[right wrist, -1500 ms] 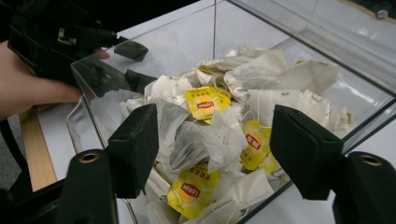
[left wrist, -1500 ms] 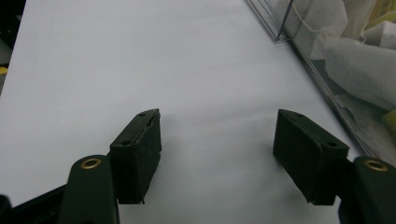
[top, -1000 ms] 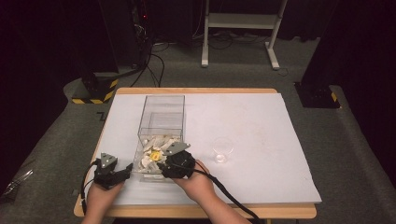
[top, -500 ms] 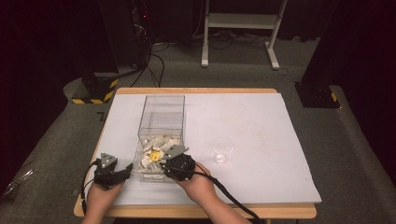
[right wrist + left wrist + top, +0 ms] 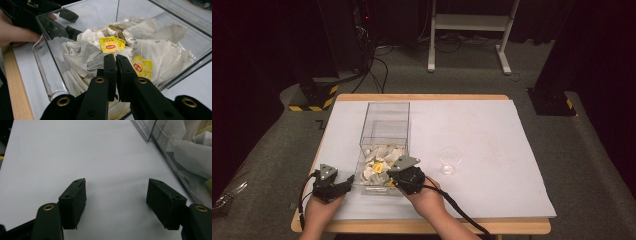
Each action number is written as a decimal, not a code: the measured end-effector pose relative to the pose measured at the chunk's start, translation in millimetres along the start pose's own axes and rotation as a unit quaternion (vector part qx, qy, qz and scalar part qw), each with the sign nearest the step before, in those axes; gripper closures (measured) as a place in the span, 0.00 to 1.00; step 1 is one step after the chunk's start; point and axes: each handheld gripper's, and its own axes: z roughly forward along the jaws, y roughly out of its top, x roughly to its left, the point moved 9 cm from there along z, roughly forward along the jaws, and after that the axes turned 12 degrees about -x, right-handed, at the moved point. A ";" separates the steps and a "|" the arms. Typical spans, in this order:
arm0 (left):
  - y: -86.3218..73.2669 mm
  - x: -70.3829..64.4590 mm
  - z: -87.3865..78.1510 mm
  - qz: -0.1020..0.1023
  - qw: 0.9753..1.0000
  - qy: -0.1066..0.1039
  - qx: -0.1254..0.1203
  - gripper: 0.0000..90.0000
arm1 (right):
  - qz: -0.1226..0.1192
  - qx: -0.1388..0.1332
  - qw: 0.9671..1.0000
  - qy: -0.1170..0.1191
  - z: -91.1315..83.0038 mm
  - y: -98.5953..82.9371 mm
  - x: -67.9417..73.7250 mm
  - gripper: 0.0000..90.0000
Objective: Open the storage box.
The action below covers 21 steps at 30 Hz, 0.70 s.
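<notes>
A clear plastic box (image 5: 384, 131) lies lengthwise on the white sheet, with a heap of tea bags (image 5: 379, 166) at its near end. My right gripper (image 5: 396, 173) hangs over that near end. In the right gripper view its jaws are pressed together (image 5: 115, 58) just above the tea bags (image 5: 140, 50), some with yellow tags, and nothing shows between them. My left gripper (image 5: 347, 181) rests on the sheet left of the box. Its jaws stand wide open (image 5: 116, 187) over bare paper, with the box wall (image 5: 175, 167) to their right.
A small clear cup (image 5: 450, 161) stands on the sheet right of the box. The white sheet (image 5: 492, 135) covers most of the wooden table (image 5: 422, 227). The left gripper (image 5: 58, 23) and the hand (image 5: 15, 30) show through the box wall.
My right gripper has drawn back a little toward the near end of the box. The left gripper has stayed where it was.
</notes>
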 end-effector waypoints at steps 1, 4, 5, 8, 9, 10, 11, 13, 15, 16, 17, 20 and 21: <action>0.1 0.0 0.1 -0.001 1.000 0.001 -0.001 0.36 | -0.001 -0.005 1.000 -0.001 -1.0 1.3 -0.7 0.97; 0.0 0.0 0.0 0.000 1.000 0.000 0.000 0.36 | -0.001 -0.017 1.000 -0.006 -4.2 5.1 -2.3 0.97; 0.0 0.0 0.0 0.000 1.000 0.000 0.000 0.36 | -0.001 -0.021 1.000 -0.007 -5.3 6.4 -2.8 0.97; 0.0 0.0 0.0 0.000 1.000 0.000 0.000 0.36 | 0.001 -0.032 0.999 -0.014 -8.3 10.0 -5.0 0.97; 0.0 0.0 0.0 0.000 1.000 0.000 0.000 0.36 | 0.002 -0.035 0.999 -0.015 -9.4 11.2 -5.6 0.97; 0.0 0.0 0.1 0.000 1.000 0.000 0.000 0.36 | 0.003 -0.039 0.999 -0.016 -10.4 12.5 -6.1 0.97; 0.0 0.0 0.0 0.000 1.000 0.000 0.000 0.36 | 0.004 -0.042 0.999 -0.018 -11.6 13.9 -6.6 0.97; 0.0 0.0 0.1 0.000 1.000 0.000 0.000 0.36 | 0.004 -0.050 0.999 -0.019 -14.2 16.8 -7.4 0.97; 0.0 0.0 0.0 0.000 1.000 0.000 0.001 0.36 | 0.006 -0.056 0.998 -0.020 -16.9 19.4 -7.7 0.97; 0.0 0.0 0.1 0.000 1.000 0.000 0.001 0.36 | 0.006 -0.060 0.998 -0.021 -18.1 20.6 -8.0 0.97; 0.0 0.0 0.0 0.000 1.000 0.000 0.001 0.36 | 0.006 -0.063 0.998 -0.022 -19.3 21.9 -8.3 0.97; 0.0 0.0 0.0 0.000 1.000 0.000 0.000 0.36 | 0.006 -0.071 0.997 -0.025 -23.0 25.4 -9.2 0.97; 0.0 0.0 0.1 0.000 1.000 0.000 0.000 0.36 | 0.007 -0.074 0.997 -0.026 -24.4 26.8 -9.4 0.97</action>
